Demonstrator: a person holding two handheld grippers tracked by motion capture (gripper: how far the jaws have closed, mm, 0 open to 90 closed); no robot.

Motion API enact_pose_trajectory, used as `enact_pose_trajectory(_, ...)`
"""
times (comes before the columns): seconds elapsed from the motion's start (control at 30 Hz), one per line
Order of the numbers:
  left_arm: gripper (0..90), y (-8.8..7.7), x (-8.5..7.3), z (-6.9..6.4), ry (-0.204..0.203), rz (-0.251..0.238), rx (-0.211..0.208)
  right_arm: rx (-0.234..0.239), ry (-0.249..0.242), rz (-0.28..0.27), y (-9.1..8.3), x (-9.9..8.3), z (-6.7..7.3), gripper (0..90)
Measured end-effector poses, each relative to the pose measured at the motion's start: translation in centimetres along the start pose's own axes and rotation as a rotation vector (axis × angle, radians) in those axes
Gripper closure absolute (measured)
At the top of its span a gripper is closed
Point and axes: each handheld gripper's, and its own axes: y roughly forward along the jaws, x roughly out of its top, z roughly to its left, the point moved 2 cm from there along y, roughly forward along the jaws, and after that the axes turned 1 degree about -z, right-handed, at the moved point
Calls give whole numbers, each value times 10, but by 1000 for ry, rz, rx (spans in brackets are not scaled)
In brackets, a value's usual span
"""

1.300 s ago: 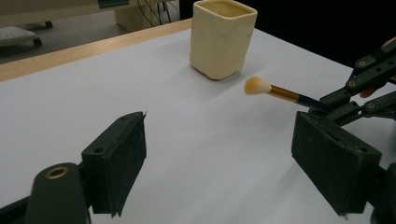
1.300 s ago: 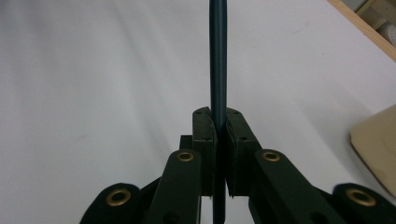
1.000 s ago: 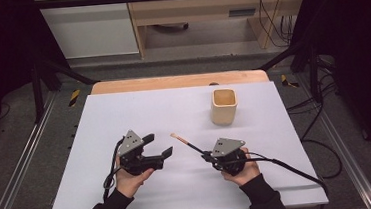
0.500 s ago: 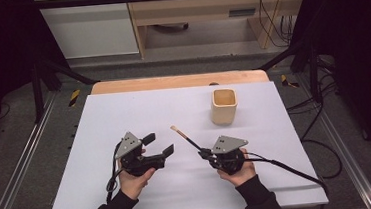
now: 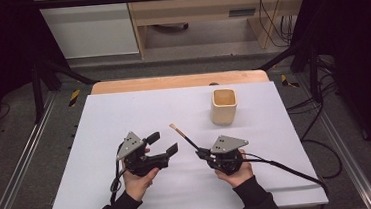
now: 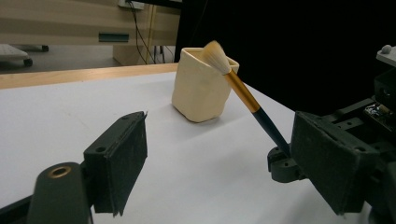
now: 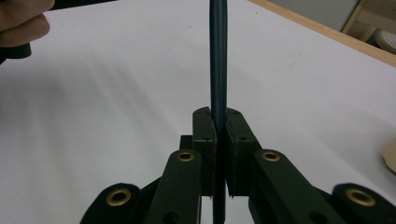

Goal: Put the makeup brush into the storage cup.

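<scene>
Black pads of our right gripper (image 7: 219, 140) are pressed together on the dark blue handle of a slim brush (image 5: 185, 137) with a gold ferrule and pale bristles, pinching it low on the stem so the tuft points up and away over the white surface (image 5: 124, 114). Our left gripper (image 5: 164, 143) sits just beside it with its jaws spread and nothing between them.

We judge the step in hand to be carrying the brush to the cream, square-mouthed ceramic cup (image 5: 224, 106), which stands farther back and to the right, apart from both grippers. To do it well, we should keep the pinch firm, because a round, thin handle can swivel between flat pads. We should lift before travelling, bring the brush over the cup's mouth, tilt it towards upright, and lower it inside before loosening. Brushing the rim could tip or shift the cup, so the left gripper could steady its wall if needed.

Counting: one brush, one cup, two grippers, two hands, one white surface.
</scene>
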Motion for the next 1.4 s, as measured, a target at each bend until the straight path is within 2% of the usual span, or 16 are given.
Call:
enact_pose_trajectory(0.2,204,7,-1,-4,-24,-12,-11,1,11,-19,0,1,1,850)
enact_pose_trajectory(0.3,220,11,0,-5,-49,-21,-24,1,16,-20,1,1,1,851)
enact_pose_trajectory(0.5,260,19,0,-7,-78,-32,-25,-1,18,-26,2,2,2,850)
enact_pose_trajectory(0.6,285,23,-1,-8,-110,-44,-38,-2,17,-26,3,2,3,850)
enact_pose_trajectory(0.77,325,29,-4,-11,-118,-41,-46,0,13,-22,4,1,4,850)
enact_pose_trajectory(1.1,511,35,-6,-14,-154,-45,-68,6,22,-18,7,0,5,850)
enact_pose_trajectory(1.4,652,35,-6,-15,-183,-59,-59,0,28,-23,7,1,6,851)
